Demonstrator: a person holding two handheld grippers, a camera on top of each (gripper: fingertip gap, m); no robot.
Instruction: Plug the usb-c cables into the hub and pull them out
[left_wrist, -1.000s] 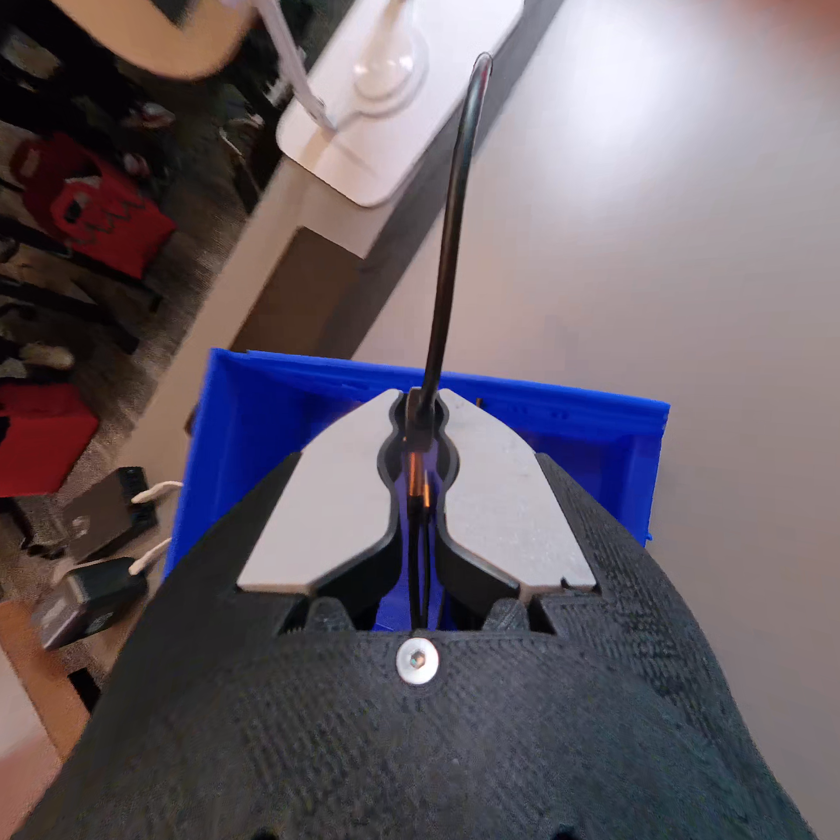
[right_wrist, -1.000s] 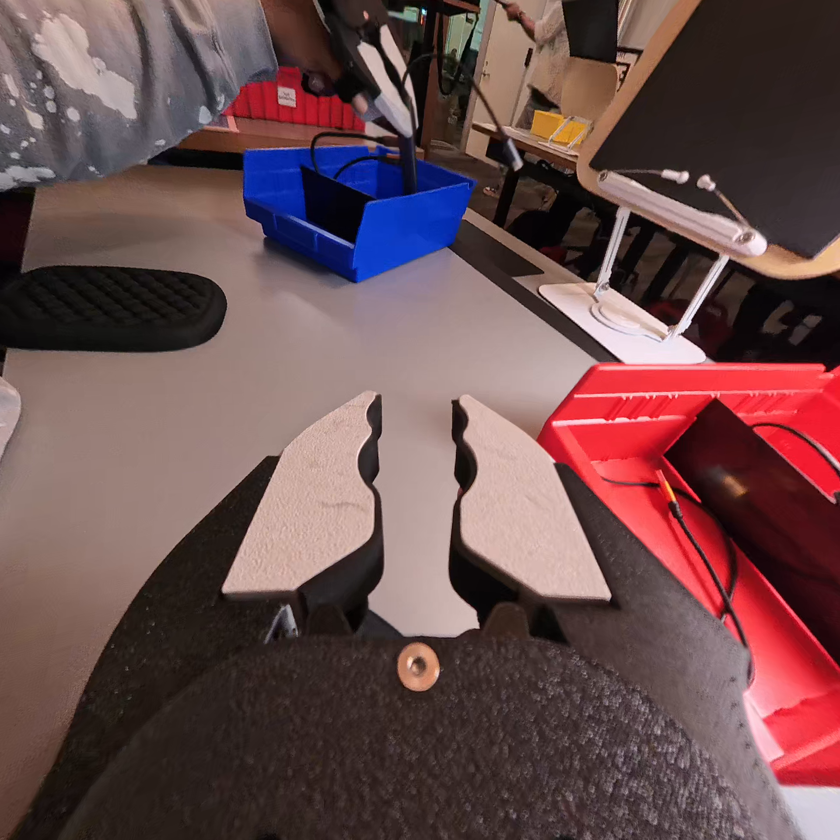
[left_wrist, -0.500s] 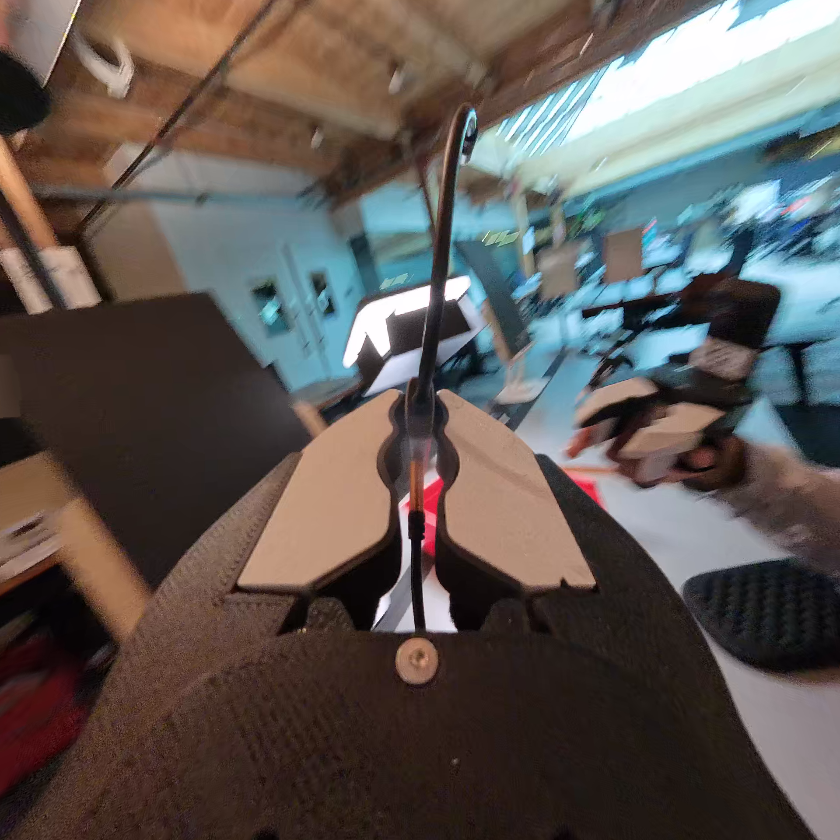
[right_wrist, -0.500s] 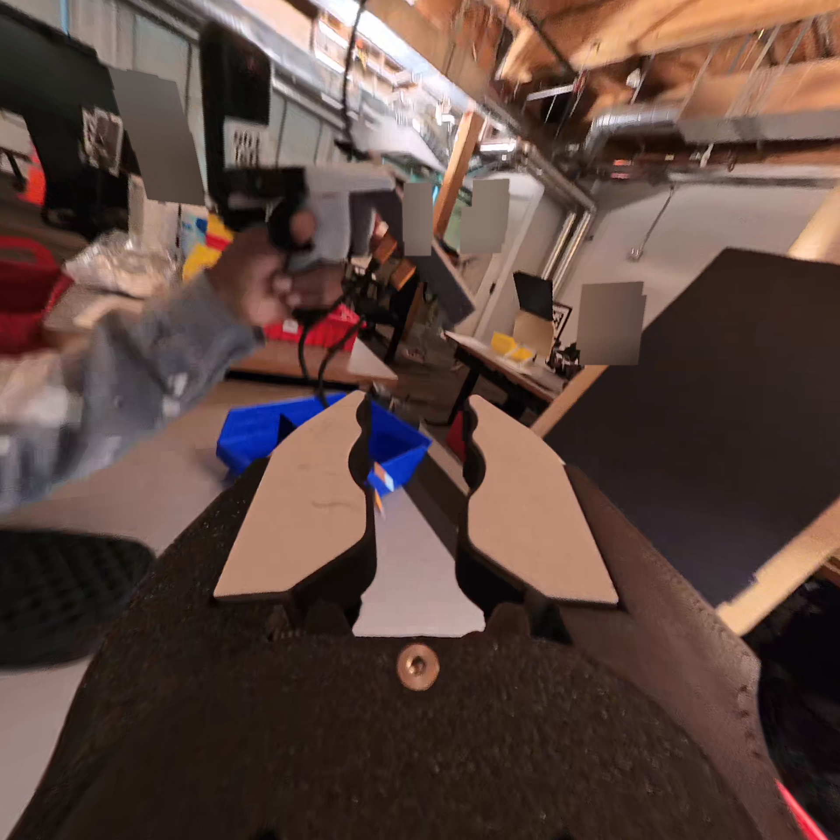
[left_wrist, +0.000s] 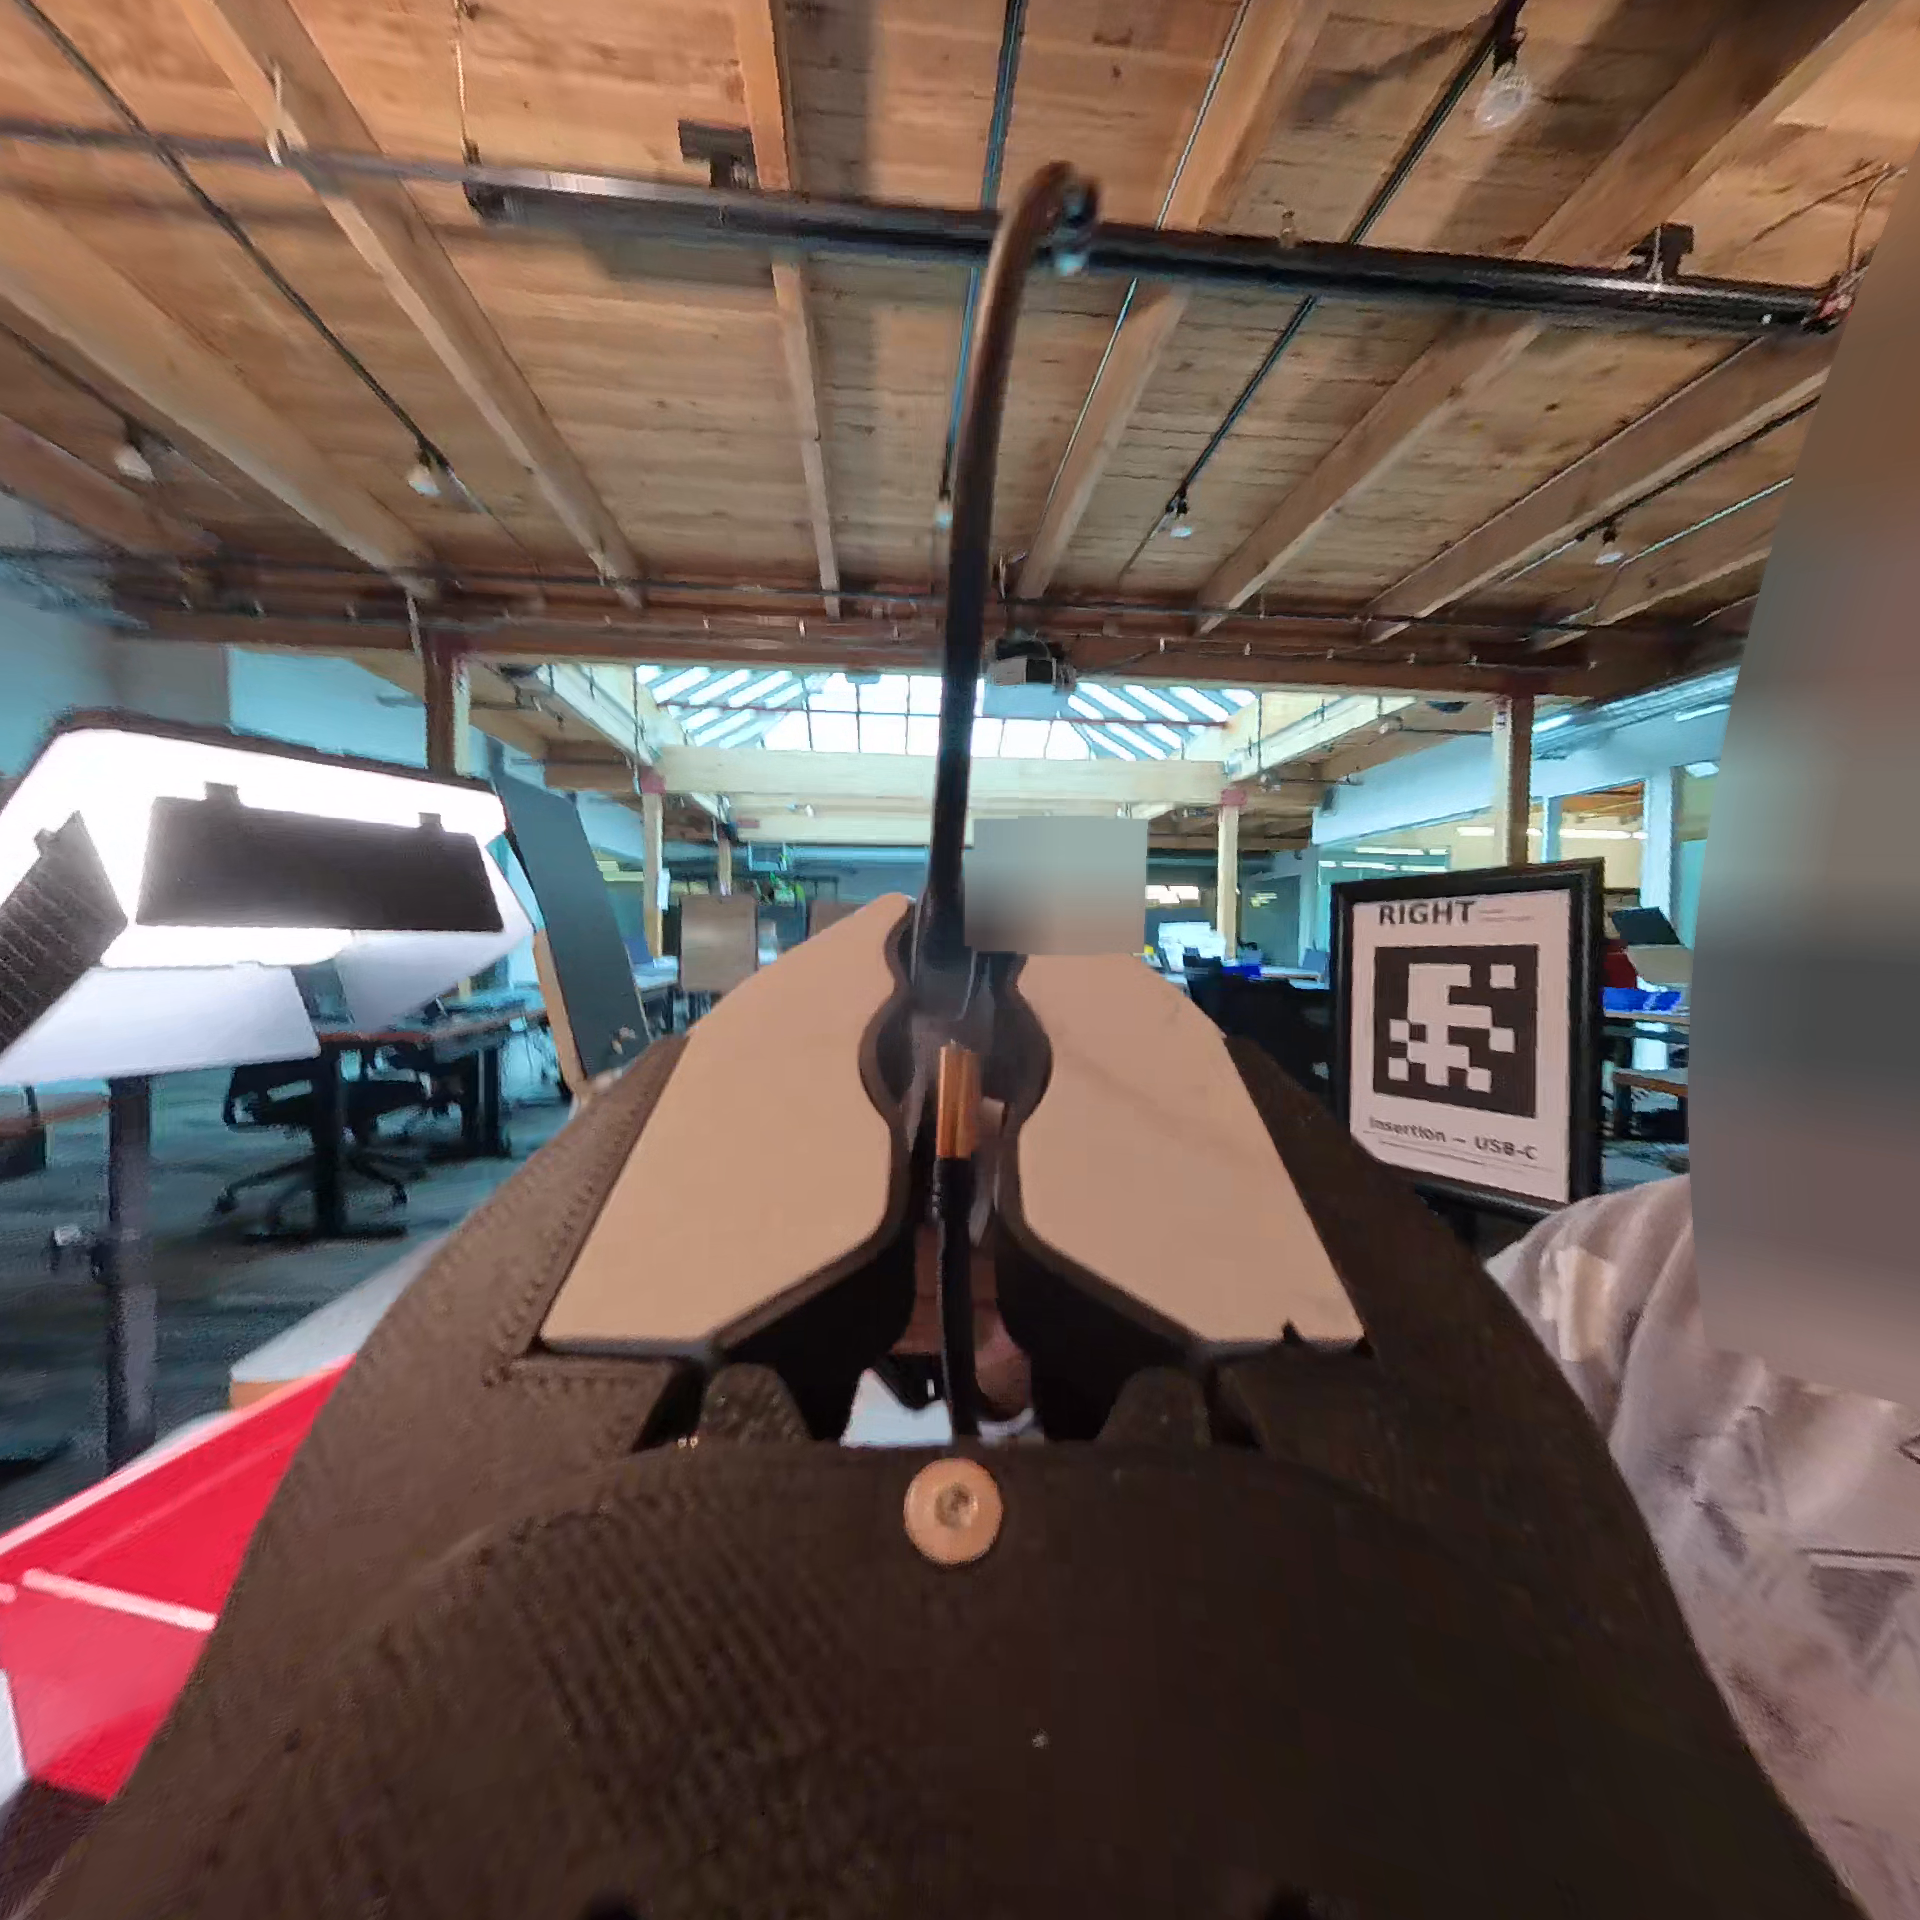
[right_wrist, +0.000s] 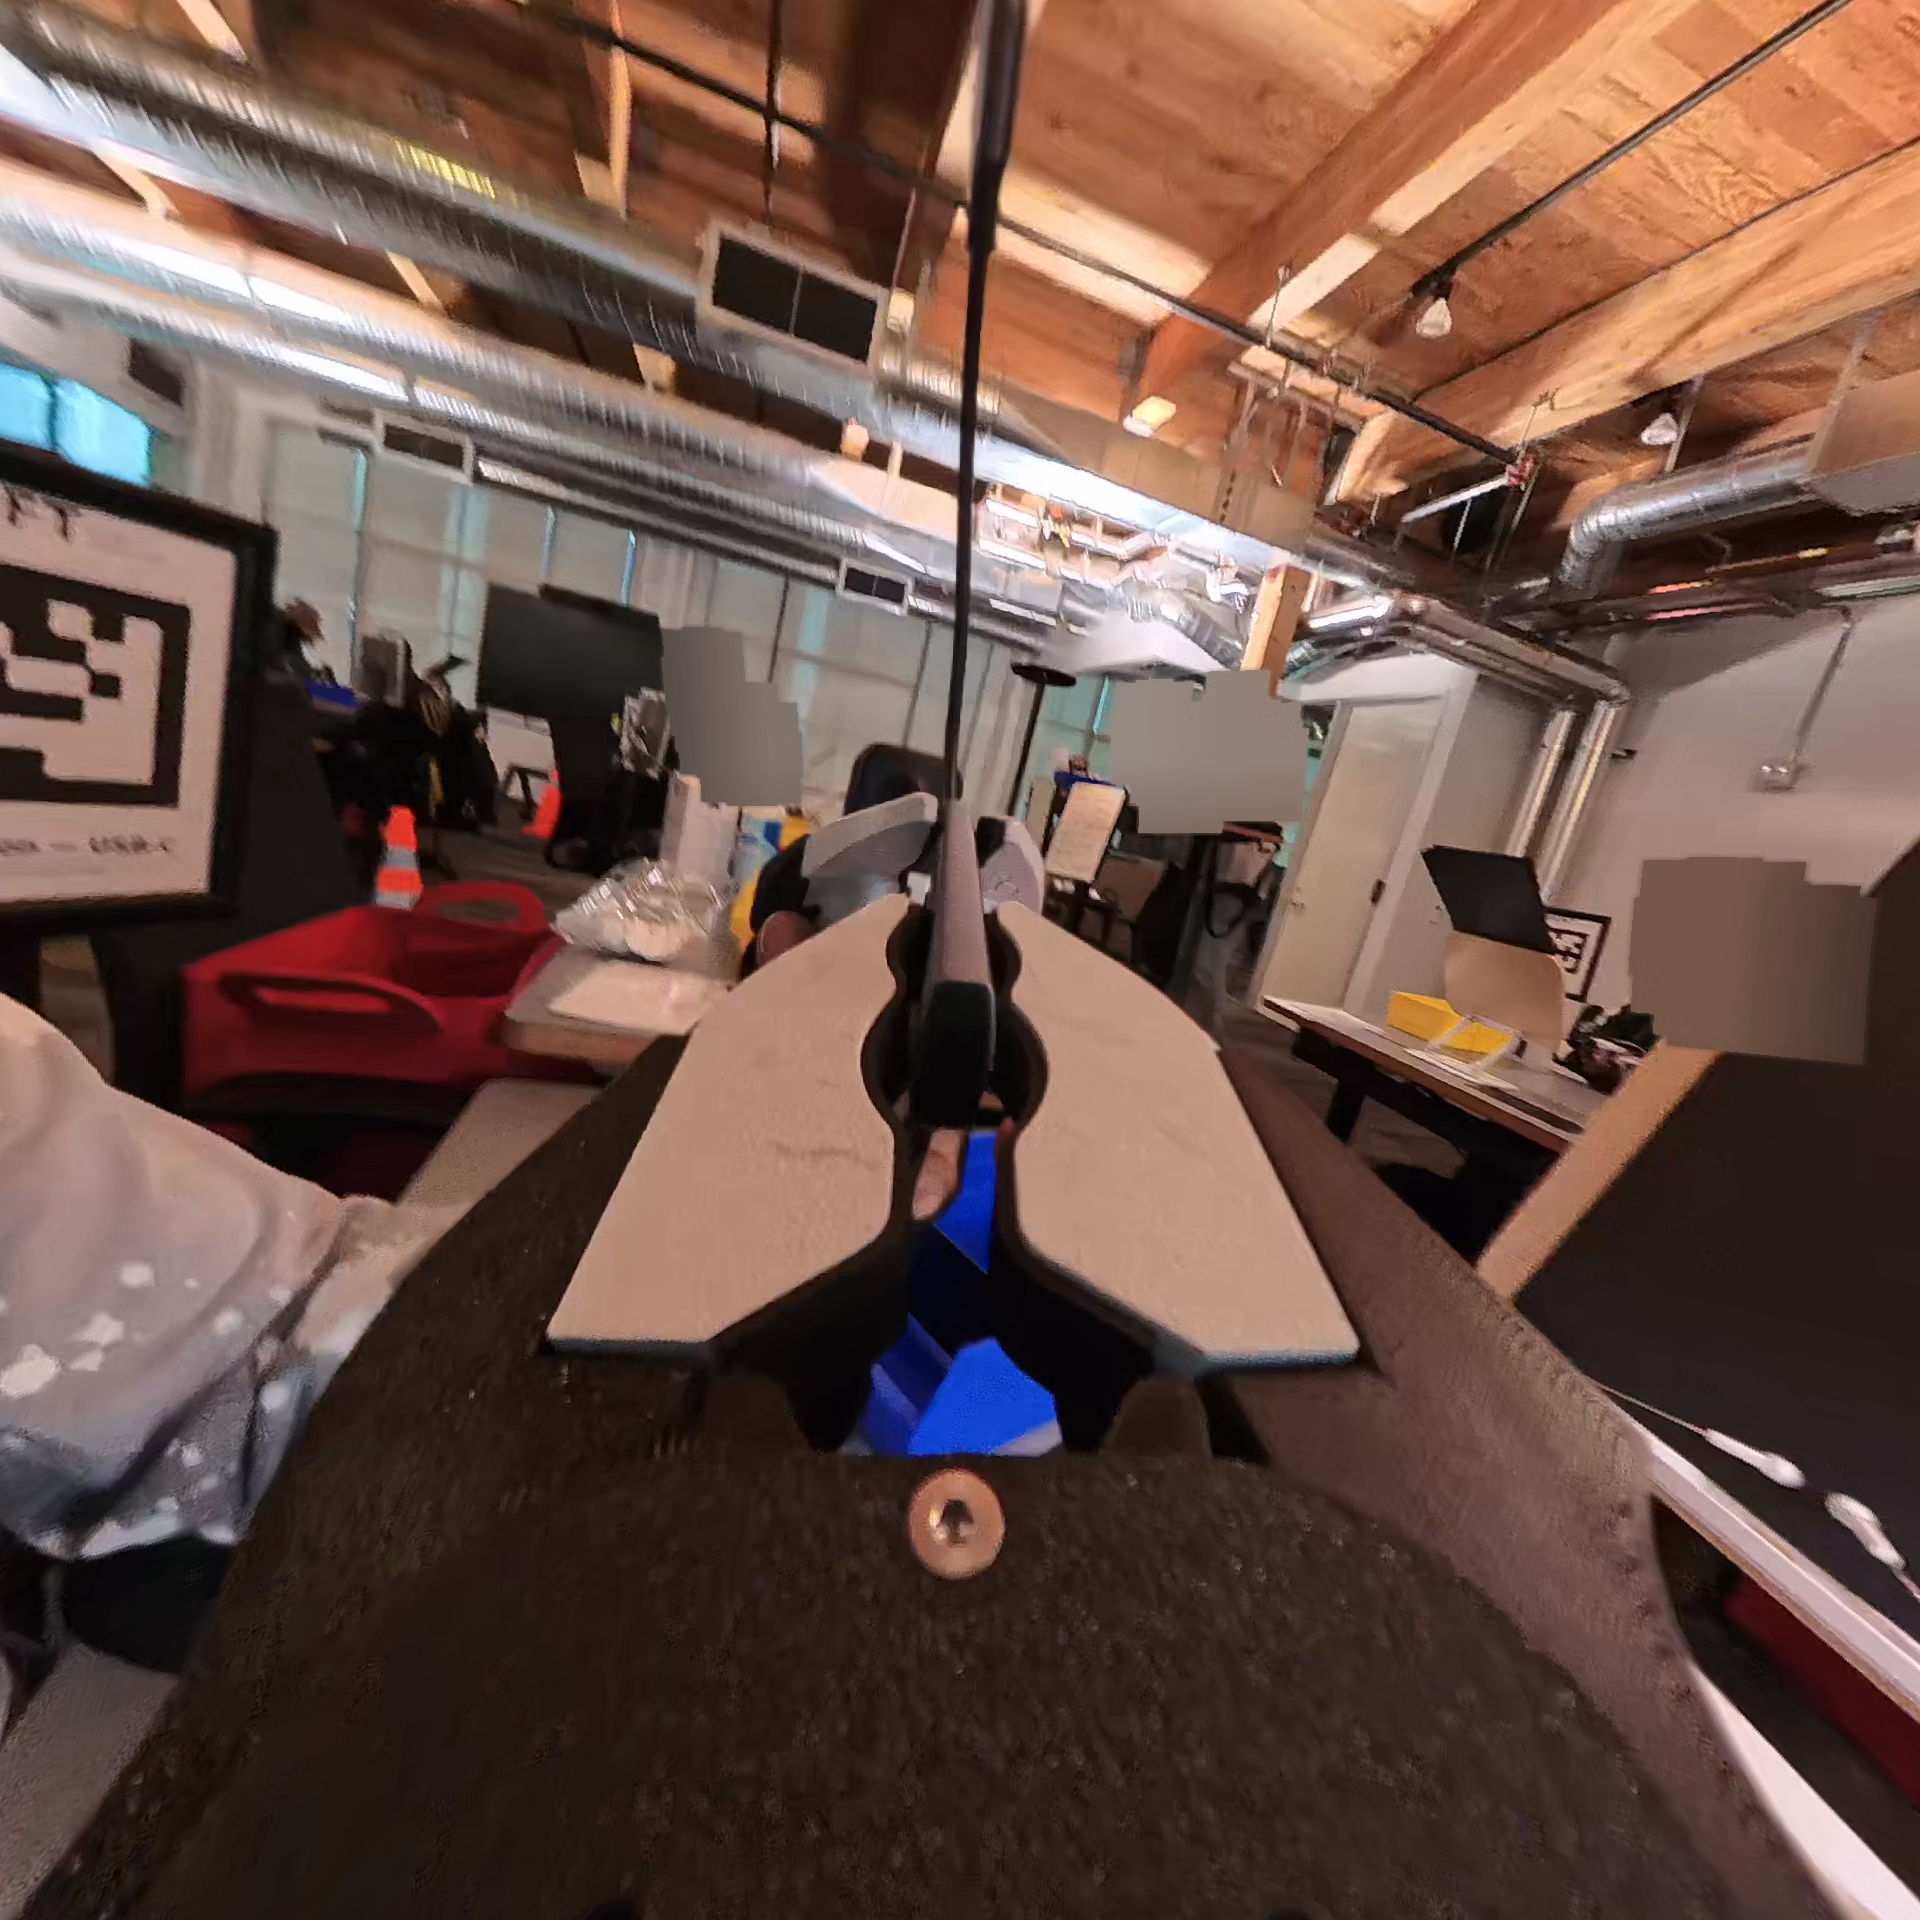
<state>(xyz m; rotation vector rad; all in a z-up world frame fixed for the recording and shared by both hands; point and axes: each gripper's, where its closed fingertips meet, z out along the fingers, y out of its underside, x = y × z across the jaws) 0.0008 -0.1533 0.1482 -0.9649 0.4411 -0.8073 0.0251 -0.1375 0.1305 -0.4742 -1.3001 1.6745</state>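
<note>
Left gripper: fingers closed on a black usb-c cable, raised toward the timber ceiling.
Cable in left grip: pinched at the fingertips, an orange-gold band showing in the gap behind; the free length rises and curls over at its top.
Right gripper: fingers pressed onto a second black cable, held by its thick dark plug body, the cord running straight up out of view.
Between the right fingers: a patch of blue bin visible below.
Other gripper: the left one appears just beyond the right fingertips, close to the same cord.
Hub: not seen in either view.
Surroundings: red bin at lower left of the left view; framed marker sign to its right; a sleeve in pale mottled fabric at the left of the right view; open workshop with desks behind.
</note>
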